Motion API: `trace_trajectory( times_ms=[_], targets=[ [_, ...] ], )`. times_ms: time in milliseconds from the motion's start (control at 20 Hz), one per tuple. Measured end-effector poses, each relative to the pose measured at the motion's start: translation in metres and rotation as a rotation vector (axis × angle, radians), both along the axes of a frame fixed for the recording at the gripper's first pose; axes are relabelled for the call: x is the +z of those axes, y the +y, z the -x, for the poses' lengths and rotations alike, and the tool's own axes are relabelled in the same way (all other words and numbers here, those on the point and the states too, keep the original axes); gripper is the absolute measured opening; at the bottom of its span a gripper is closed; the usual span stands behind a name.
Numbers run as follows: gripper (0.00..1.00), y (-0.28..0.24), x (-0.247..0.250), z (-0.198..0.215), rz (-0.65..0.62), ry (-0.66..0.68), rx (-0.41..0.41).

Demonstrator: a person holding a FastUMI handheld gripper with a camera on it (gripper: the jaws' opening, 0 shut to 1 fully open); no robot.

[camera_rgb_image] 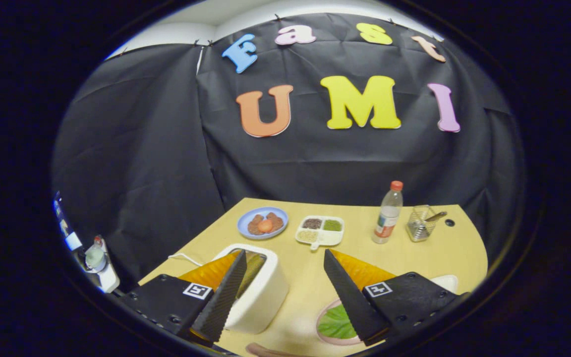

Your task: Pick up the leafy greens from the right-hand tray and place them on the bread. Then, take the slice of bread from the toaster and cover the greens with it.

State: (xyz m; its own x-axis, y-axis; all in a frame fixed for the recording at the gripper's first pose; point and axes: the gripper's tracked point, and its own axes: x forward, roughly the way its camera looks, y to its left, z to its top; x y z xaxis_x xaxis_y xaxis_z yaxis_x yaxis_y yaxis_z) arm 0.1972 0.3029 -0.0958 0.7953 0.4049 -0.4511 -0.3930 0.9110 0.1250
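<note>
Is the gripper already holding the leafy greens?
No. The gripper is open with nothing between its fingers, and the leafy greens lie on their pink plate below the fingers.

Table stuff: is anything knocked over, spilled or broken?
Nothing stands out. The bottle stands upright beside the wire basket, the blue plate and divided tray sit flat, and the toaster is upright. The hand-held gripper is open above the table, with the greens lying on their plate.
</note>
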Motion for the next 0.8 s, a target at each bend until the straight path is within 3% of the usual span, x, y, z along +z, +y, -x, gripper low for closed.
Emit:
trace_trajectory(
  times_ms=[250,550,650,700,800],
  targets=[
    [0.94,0.043,-0.032,-0.013,0.061,0.091,-0.002],
    [0.86,0.065,-0.069,-0.015,0.127,0.201,-0.053],
    [0.77,0.066,-0.078,-0.016,0.151,0.232,-0.077],
    [0.59,0.068,-0.083,-0.014,0.156,0.251,-0.081],
    [0.44,0.066,-0.082,-0.019,0.159,0.242,-0.097]
  ],
)
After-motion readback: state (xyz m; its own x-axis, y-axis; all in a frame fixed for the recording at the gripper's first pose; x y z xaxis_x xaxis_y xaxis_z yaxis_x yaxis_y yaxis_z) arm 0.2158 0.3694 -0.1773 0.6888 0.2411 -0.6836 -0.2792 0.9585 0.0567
